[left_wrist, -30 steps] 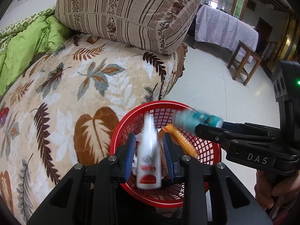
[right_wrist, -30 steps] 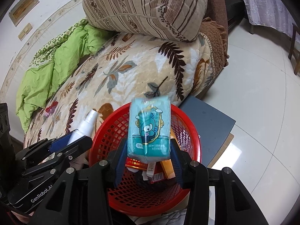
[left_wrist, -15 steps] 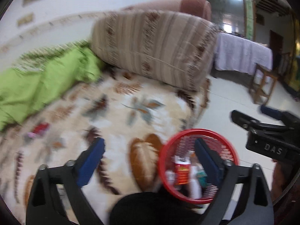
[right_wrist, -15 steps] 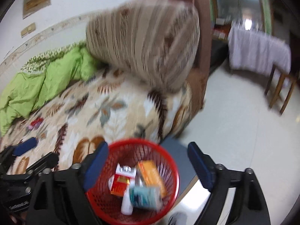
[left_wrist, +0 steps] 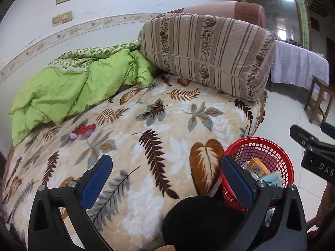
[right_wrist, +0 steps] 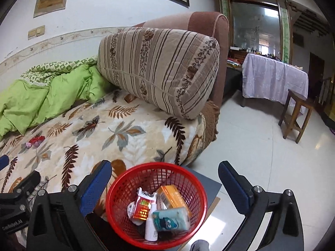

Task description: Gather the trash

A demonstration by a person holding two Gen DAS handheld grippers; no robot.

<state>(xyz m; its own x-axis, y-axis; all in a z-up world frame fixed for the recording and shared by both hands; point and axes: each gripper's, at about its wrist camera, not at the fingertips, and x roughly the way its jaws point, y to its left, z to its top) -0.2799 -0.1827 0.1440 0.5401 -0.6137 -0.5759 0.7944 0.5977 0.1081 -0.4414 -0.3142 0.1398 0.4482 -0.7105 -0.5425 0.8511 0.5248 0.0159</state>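
A red mesh basket [right_wrist: 117,190] stands beside the leaf-patterned bed. Inside lie a white spray bottle [right_wrist: 150,229], a teal tissue pack [right_wrist: 170,219], an orange box [right_wrist: 172,196] and a red-and-white packet [right_wrist: 143,208]. My right gripper [right_wrist: 164,165] hangs above and behind the basket, its jaws opening wide, nothing between them. My left gripper [left_wrist: 165,161] is over the blanket left of the basket [left_wrist: 272,146], its jaws likewise opening and empty. Small red and pink wrappers [left_wrist: 83,130] lie far out on the bed.
A striped cushion [left_wrist: 209,56] and a crumpled green quilt [left_wrist: 69,90] fill the back of the bed. The basket rests on a grey board [right_wrist: 209,186]. A wooden stool [right_wrist: 297,115] and a cloth-covered table [right_wrist: 274,79] stand across the tiled floor.
Both grippers opened: the spray bottle left the left one and the tissue pack the right one, and both now lie in the basket. Both grippers pulled back, rose and tilted up.
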